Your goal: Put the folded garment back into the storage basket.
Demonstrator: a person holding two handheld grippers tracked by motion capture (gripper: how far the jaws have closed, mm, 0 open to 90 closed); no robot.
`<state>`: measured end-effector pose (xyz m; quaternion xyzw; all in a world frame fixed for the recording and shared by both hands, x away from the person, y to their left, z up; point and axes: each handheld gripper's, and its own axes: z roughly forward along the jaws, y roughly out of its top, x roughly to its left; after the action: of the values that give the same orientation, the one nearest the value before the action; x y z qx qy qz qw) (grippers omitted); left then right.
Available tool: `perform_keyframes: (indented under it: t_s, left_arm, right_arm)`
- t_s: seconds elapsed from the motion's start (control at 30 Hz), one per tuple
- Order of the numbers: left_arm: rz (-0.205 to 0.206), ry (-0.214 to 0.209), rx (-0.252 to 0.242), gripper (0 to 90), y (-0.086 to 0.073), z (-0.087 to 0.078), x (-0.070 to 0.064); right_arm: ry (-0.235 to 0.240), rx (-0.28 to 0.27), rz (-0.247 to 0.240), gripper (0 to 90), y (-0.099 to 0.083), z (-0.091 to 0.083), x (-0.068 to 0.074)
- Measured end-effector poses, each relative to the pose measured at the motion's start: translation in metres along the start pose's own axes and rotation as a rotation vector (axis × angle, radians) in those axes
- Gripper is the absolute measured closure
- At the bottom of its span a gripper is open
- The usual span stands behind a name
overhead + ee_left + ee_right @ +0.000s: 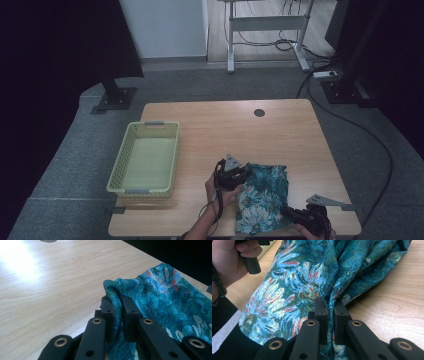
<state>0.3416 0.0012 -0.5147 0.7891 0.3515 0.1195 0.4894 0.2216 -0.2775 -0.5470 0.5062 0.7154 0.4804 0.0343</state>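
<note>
A teal cloth with a flower print [262,195] lies crumpled on the wooden table [235,130] near its front edge. My left gripper [243,173] is shut on the cloth's far left corner; in the left gripper view a fold of the cloth [160,295] is pinched in my left gripper [118,302]. My right gripper [285,211] is shut on the cloth's near right edge. In the right gripper view the cloth [312,277] is clamped in my right gripper [329,303], and the other hand [229,257] shows at upper left.
An empty yellow-green plastic basket [146,160] stands on the left part of the table. A round cable hole [259,112] sits near the far edge. A white desk frame [267,25] and cables lie on the floor beyond.
</note>
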Motion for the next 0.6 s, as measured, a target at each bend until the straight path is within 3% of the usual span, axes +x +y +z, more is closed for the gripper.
perform_keyframes:
  t_s: [0.6]
  left_arm:
    - [0.011, -0.002, -0.022, 81.7, 0.0084, -0.0101, -0.0021]
  right_arm:
    - [0.043, -0.033, 0.007, 83.9, 0.0034, -0.0051, 0.0019]
